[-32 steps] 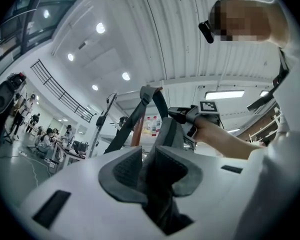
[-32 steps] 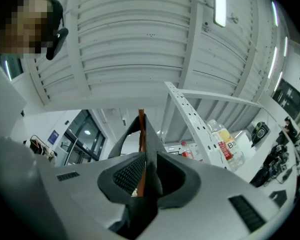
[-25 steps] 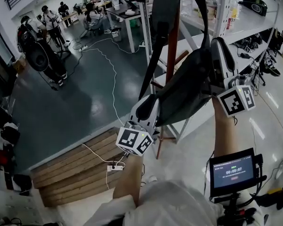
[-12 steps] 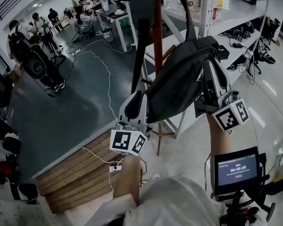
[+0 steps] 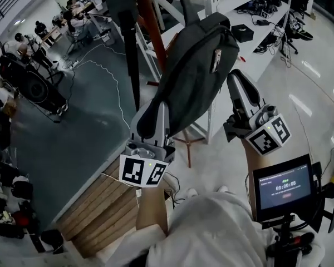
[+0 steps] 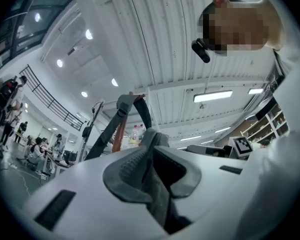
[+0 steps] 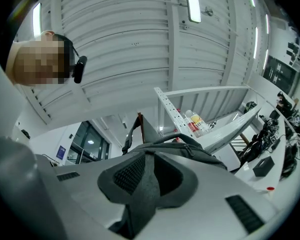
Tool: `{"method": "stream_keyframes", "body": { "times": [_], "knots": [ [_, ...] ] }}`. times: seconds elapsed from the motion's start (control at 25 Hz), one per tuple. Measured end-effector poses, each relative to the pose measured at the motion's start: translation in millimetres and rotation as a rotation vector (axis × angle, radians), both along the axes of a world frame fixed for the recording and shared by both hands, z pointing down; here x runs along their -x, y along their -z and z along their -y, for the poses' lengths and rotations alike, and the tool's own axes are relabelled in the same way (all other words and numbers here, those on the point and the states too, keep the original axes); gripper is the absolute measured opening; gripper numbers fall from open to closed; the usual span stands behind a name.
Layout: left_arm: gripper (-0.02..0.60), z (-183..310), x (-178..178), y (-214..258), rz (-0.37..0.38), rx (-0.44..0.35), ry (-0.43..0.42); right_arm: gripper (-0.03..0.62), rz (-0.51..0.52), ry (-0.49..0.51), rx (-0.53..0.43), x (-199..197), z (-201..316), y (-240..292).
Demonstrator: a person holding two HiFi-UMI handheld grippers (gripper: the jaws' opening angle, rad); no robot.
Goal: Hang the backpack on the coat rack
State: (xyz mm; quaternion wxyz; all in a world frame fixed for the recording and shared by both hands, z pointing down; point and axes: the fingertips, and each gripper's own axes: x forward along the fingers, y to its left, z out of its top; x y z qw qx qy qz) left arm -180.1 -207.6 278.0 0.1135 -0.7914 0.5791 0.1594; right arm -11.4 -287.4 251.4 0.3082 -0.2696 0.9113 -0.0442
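Backpack (image 5: 196, 65) held up against coat rack (image 5: 149, 26), upper centre of frame.
Head view: left gripper (image 5: 152, 114) clamped on its lower end, right gripper (image 5: 236, 81) at its right edge; left gripper view: jaws closed tight on grey fabric; right gripper view: jaws pinching a fabric fold.

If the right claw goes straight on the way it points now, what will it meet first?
The backpack: its grey body lies directly beyond the right claw, which seems to pinch its cloth. The coat rack stands behind, though depth is unclear.
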Motion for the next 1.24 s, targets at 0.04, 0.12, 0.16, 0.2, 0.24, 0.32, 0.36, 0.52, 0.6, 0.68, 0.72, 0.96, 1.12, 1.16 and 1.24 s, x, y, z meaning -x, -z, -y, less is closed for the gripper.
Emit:
{"method": "stream_keyframes", "body": {
  "times": [0.04, 0.12, 0.16, 0.2, 0.24, 0.32, 0.36, 0.52, 0.6, 0.68, 0.72, 0.96, 1.12, 1.16, 1.24],
  "knots": [
    [0.049, 1, -3, -2, 0.001, 0.0, -0.01, 0.063, -0.01, -0.002, 0.006, -1, 0, -5],
    [0.049, 1, -8, -4, -0.008, -0.005, -0.029, 0.063, -0.022, -0.004, 0.02, -3, 0, -14],
    [0.049, 1, -9, -5, -0.017, -0.01, -0.036, 0.063, -0.026, -0.001, 0.029, -4, 0, -17],
    [0.049, 1, -9, -5, -0.025, -0.015, -0.042, 0.063, -0.028, 0.003, 0.038, -4, 0, -20],
    [0.049, 2, -9, -6, -0.03, -0.019, -0.045, 0.063, -0.029, 0.008, 0.047, -5, 1, -22],
    [0.049, 2, -8, -7, -0.036, -0.019, -0.05, 0.061, -0.027, 0.015, 0.056, -5, 0, -25],
    [0.048, 3, -8, -8, -0.039, -0.015, -0.051, 0.061, -0.027, 0.016, 0.057, -5, 0, -25],
    [0.048, 7, -6, -12, -0.058, 0.017, -0.045, 0.061, -0.034, 0.009, 0.057, -6, -2, -26],
    [0.048, 7, -7, -14, -0.056, 0.033, -0.04, 0.061, -0.034, 0.008, 0.061, -7, -3, -27],
    [0.048, 7, -8, -16, -0.04, 0.043, -0.033, 0.061, -0.036, 0.01, 0.065, -6, -4, -28],
    [0.048, 8, -8, -17, -0.031, 0.045, -0.031, 0.061, -0.037, 0.01, 0.068, -6, -3, -28],
    [0.049, 9, -8, -16, -0.038, 0.054, -0.032, 0.063, -0.039, 0.018, 0.076, -1, -3, -28],
    [0.048, 10, -6, -17, -0.04, 0.056, -0.032, 0.061, -0.033, 0.016, 0.072, -1, -3, -29],
    [0.048, 10, -5, -17, -0.04, 0.055, -0.031, 0.063, -0.03, 0.015, 0.071, -1, -3, -29],
    [0.048, 11, -3, -17, -0.042, 0.053, -0.031, 0.062, -0.026, 0.013, 0.07, 0, -1, -30]
  ]
}}
